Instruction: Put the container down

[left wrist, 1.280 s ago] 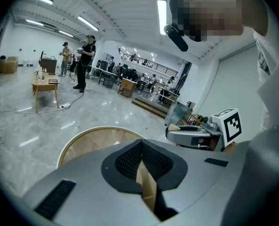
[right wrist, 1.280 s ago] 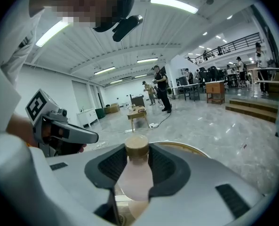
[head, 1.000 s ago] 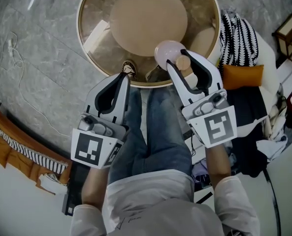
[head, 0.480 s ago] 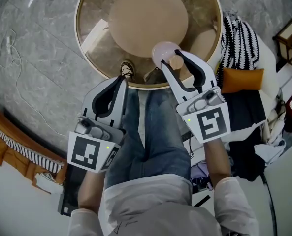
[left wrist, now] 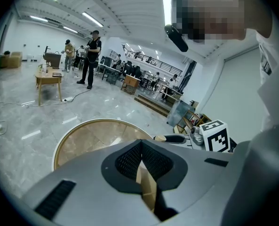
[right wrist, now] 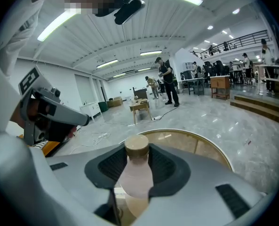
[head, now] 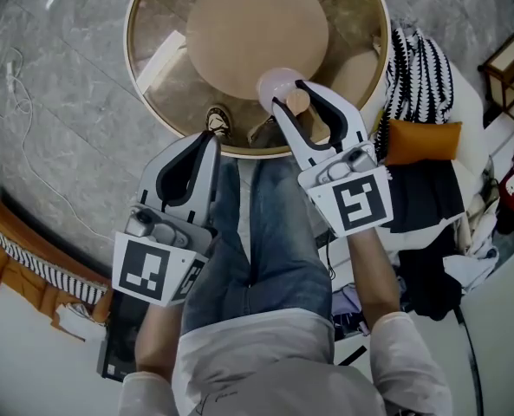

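Right gripper (right wrist: pixel 137 169) is clamped on the pink container (right wrist: pixel 134 175), pads squeezing its body just under the tan cap (right wrist: pixel 137 147). It's held roughly upright, cap end up, over the near rim of the round table (head: pixel 248 152). Left gripper (left wrist: pixel 141 163) is pressed together, empty.

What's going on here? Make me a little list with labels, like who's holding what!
Held thing: pink container with a tan cap
Right gripper: shut on the container
Left gripper: shut, nothing in it
Table: round, with a tan disc in the middle
Where the container is: over the table's near edge; touching or not, can't tell
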Tool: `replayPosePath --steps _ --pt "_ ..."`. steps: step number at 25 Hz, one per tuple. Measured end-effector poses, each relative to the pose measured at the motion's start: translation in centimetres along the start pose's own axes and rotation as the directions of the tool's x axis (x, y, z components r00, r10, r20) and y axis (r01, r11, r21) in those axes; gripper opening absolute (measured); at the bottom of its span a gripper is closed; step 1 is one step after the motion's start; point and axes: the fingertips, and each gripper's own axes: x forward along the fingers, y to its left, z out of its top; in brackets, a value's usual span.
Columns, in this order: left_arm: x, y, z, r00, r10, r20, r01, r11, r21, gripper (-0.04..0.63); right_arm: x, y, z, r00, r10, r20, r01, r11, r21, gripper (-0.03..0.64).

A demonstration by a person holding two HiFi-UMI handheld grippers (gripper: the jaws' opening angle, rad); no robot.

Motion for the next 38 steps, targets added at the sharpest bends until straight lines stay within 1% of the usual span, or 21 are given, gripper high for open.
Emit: replayPosePath --steps 7,13,19,27,31,38 --pt "0.0 0.1 -0.1 1.0 -0.011 -0.009 0.011 1.0 0.008 0.018 1.2 -0.6 -1.0 1.0 -0.012 -0.026 0.012 1.0 0.013 0.149" --pt "0.0 0.7 -0.5 1.0 0.001 -0.011 -0.001 1.0 0.011 0.018 2.6 -0.7 -1.7 0.999 0.002 -0.045 -0.003 1.0 -0.022 0.149" --pt "0.2 0.9 -1.0 1.0 0.002 -0.024 -0.002 1.0 0.003 0.018 3.8 -0.9 -2.5 0.998 0.002 -0.061 -0.004 0.999 -0.033 0.149" --pt "0.6 1.4 -1.0 0.999 0.008 -0.031 -0.007 1.0 0.011 0.017 5.2 -1.3 -3.8 0.996 0.0 -0.09 -0.005 0.999 -0.049 0.149" --pt "0.7 1.9 -0.9 0.999 0.017 -0.03 -0.017 1.0 0.0 0.018 6.1 -1.6 -4.3 0.994 0.001 -0.107 -0.008 0.998 -0.067 0.15" --pt "1.0 2.2 -0.8 1.0 0.016 -0.024 -0.016 1.0 -0.016 0.017 7.2 -2.3 -5.5 0.991 -0.006 -0.135 -0.003 0.998 -0.068 0.15"
